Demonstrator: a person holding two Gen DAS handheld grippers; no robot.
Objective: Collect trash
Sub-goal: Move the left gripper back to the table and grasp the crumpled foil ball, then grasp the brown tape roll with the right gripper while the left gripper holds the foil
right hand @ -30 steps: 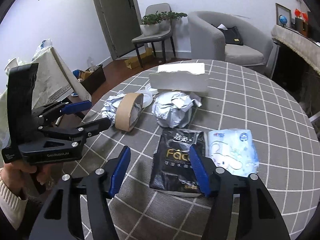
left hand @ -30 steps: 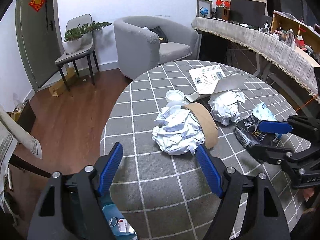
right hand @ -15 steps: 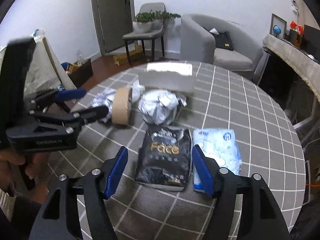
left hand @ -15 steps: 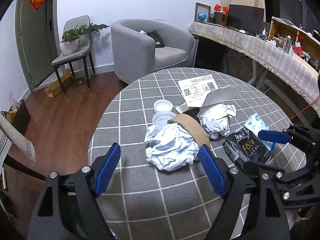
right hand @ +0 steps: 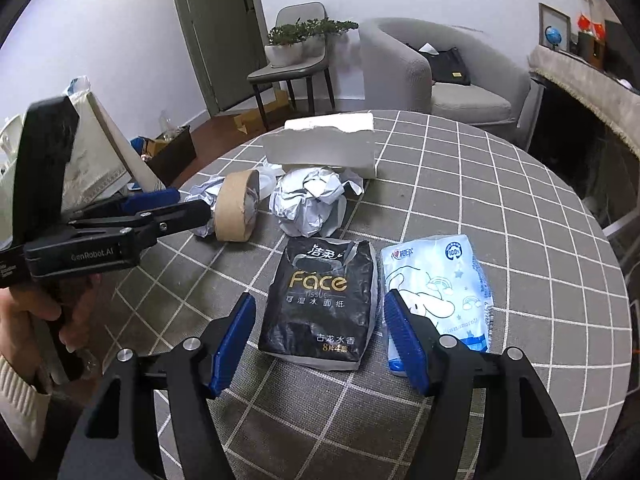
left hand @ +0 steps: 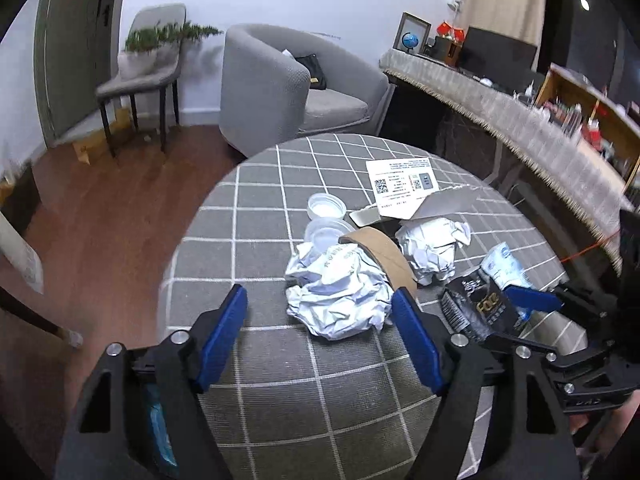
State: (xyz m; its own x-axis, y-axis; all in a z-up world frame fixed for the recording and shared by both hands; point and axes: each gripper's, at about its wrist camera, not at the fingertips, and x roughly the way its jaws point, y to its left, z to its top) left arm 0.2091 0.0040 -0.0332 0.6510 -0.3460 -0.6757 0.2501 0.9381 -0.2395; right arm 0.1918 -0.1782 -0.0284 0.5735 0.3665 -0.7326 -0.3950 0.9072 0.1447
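On the grid-patterned tabletop [left hand: 280,360], the left hand-held gripper [left hand: 320,336] stands wide open, holding nothing, its blue pads flanking a crumpled paper ball [left hand: 340,296] that partly hides the brown tape roll [left hand: 384,252] behind it. The right hand-held gripper [right hand: 320,340] gapes equally wide and empty around a black tissue pack [right hand: 320,304]. The blue-white tissue pack [right hand: 436,296] lies just beside it, its near end covered by the right pad.

Black gripper [right hand: 320,344] frame, blue ribbed fingers [right hand: 234,340], silver screws, "GenRobot.AI" lettering, cream sleeve [right hand: 18,396].
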